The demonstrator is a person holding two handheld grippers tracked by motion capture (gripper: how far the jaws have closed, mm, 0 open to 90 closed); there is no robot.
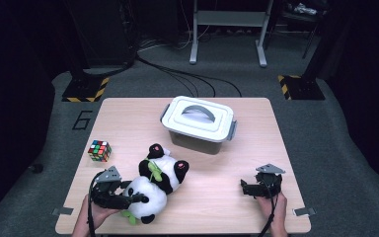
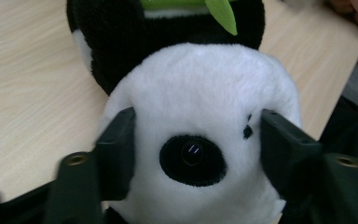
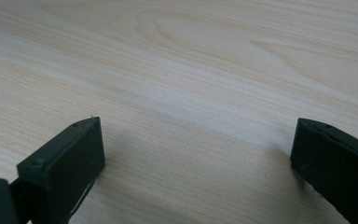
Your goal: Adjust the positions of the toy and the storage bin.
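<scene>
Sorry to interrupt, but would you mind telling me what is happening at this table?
A person holds a gripper in each hand. The left gripper has its jaws around the white head of a plush panda lying on the wooden table. The right gripper rests open on bare wood. A lidded plastic box and a Rubik's cube stand untouched.

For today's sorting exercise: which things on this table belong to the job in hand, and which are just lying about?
In the job:
- panda plush toy, its white head between the jaws
- left gripper, closed around that head

Lying about:
- Rubik's cube
- lidded grey storage box
- right gripper, open over bare table
</scene>
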